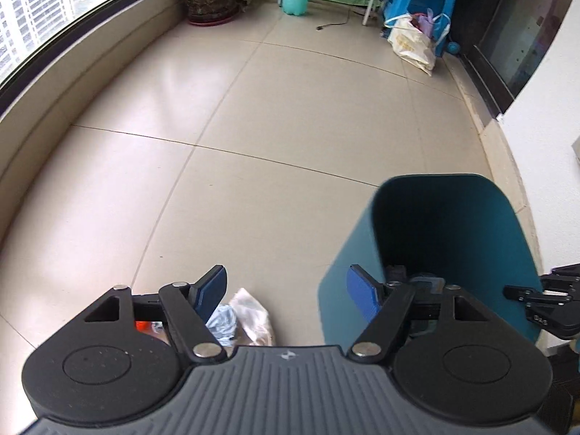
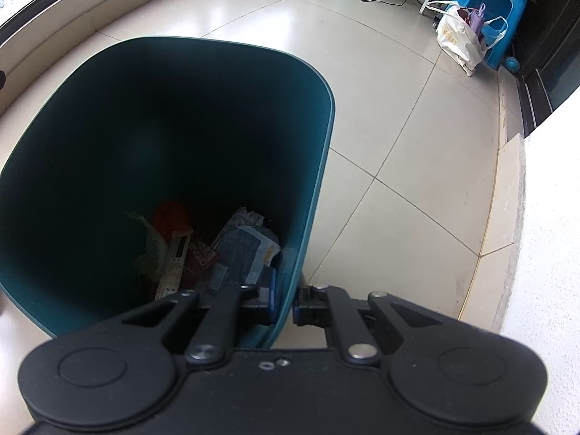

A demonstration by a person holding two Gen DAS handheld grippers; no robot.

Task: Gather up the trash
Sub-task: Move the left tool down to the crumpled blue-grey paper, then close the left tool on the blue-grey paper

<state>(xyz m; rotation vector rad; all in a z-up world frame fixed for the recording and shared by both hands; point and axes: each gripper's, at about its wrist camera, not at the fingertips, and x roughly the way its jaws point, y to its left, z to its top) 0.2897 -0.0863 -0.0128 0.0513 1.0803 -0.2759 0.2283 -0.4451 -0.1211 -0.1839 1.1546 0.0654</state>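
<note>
The right tool (image 2: 284,302) clamps the teal bin (image 2: 174,72) wall at 6 o'clock; wrappers (image 2: 217,250) lie inside. The left tool (image 1: 286,290) gapes wide above crumpled trash (image 1: 239,320) on the floor (image 1: 253,127).

Left black plastic two-finger gripper (image 1: 286,293): glossy round discs either side, silver pivot screws on the linkage bars, blue rectangular finger pads (image 1: 359,295), grey ribbed housing with a small white logo. Right matte-black gripper (image 2: 284,302): same discs and silver screws, dark blue pads, smooth dusty body.
</note>
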